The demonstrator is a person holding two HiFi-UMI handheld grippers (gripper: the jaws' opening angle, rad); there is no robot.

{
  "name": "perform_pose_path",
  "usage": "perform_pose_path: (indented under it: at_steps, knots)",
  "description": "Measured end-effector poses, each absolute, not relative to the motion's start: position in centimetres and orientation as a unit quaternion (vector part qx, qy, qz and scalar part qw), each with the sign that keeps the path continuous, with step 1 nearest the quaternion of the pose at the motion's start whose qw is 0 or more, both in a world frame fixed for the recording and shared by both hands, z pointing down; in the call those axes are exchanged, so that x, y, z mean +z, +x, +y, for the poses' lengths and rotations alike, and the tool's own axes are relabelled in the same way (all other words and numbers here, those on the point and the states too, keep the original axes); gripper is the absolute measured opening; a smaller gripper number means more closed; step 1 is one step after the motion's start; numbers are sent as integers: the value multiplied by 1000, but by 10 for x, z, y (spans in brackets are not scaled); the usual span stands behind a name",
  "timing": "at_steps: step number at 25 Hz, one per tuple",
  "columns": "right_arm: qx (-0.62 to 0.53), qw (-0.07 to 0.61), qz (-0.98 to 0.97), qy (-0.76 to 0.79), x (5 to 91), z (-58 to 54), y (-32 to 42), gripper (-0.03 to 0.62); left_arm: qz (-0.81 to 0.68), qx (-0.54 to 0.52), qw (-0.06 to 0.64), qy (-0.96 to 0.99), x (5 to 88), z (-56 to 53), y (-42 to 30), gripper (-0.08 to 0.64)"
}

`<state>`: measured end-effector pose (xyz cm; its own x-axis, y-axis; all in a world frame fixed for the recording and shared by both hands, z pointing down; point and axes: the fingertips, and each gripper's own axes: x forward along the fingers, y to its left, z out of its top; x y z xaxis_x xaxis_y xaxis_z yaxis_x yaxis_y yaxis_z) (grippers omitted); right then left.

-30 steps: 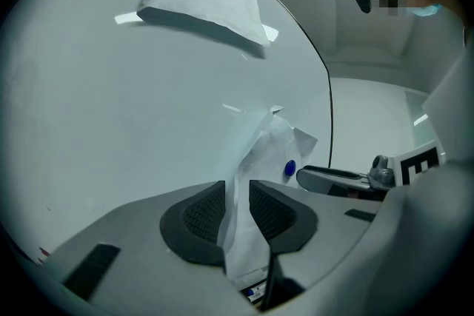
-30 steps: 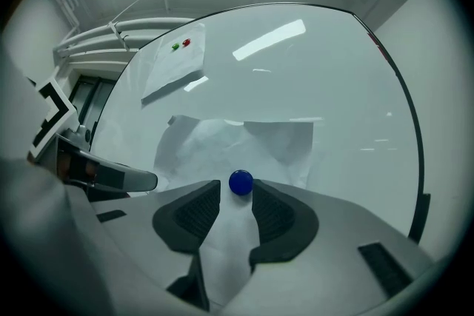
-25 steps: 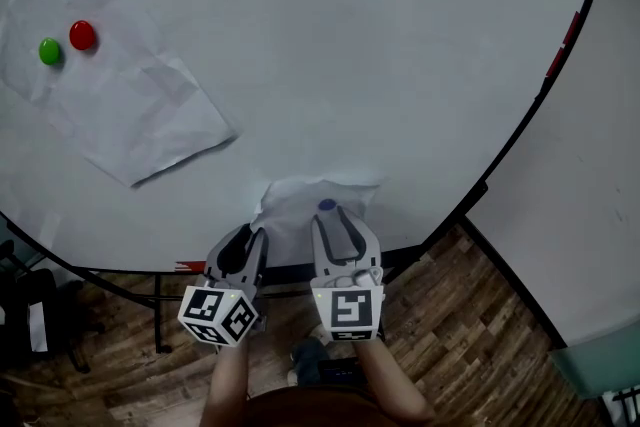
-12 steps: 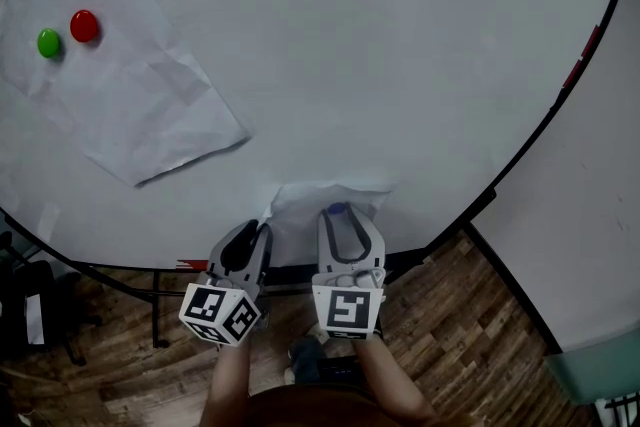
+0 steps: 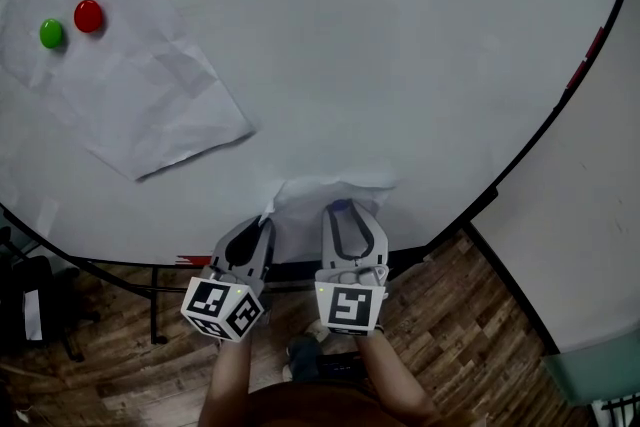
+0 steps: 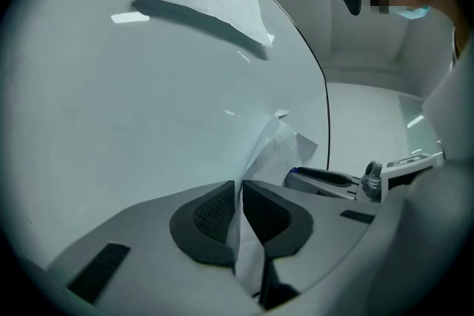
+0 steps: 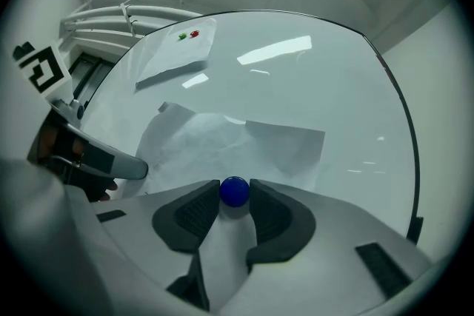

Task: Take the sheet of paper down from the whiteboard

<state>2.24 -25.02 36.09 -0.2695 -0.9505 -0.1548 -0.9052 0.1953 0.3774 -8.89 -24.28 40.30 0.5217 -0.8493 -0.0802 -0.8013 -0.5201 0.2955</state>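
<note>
Sheet of paper (image 5: 322, 192) sits low on the whiteboard (image 5: 400, 65), crumpled, its left edge curled up off the surface. Left gripper (image 6: 238, 192) is pressed together on that raised edge, paper pinched thin between the pads. Right gripper (image 7: 235, 196), just beside it, has its jaws closed round a blue magnet (image 7: 235, 191) over the sheet's near part; cannot tell whether the magnet has parted from the paper. Reads as mid-task: sheet gripped, not yet down. Magnet must come clear, then the sheet can be drawn off. Bare board lies ahead and to the right of both tools. The board's black rim (image 5: 530, 130) runs close beneath the jaws. Far ahead-left is a second sheet (image 5: 150, 105) under a red magnet (image 5: 88, 15) and a green magnet (image 5: 50, 33), well apart.
</note>
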Motion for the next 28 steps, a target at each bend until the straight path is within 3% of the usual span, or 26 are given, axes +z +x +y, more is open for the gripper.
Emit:
perform_pose_path:
  at_steps: [9, 28]
  knots:
    - [-196, 66, -776, 596, 362, -250, 23, 135, -470, -107, 125, 867, 403, -244, -85, 25]
    - [-181, 74, -787, 585, 372, -234, 37, 135, -453, -164, 192, 855, 401, -244, -86, 25]
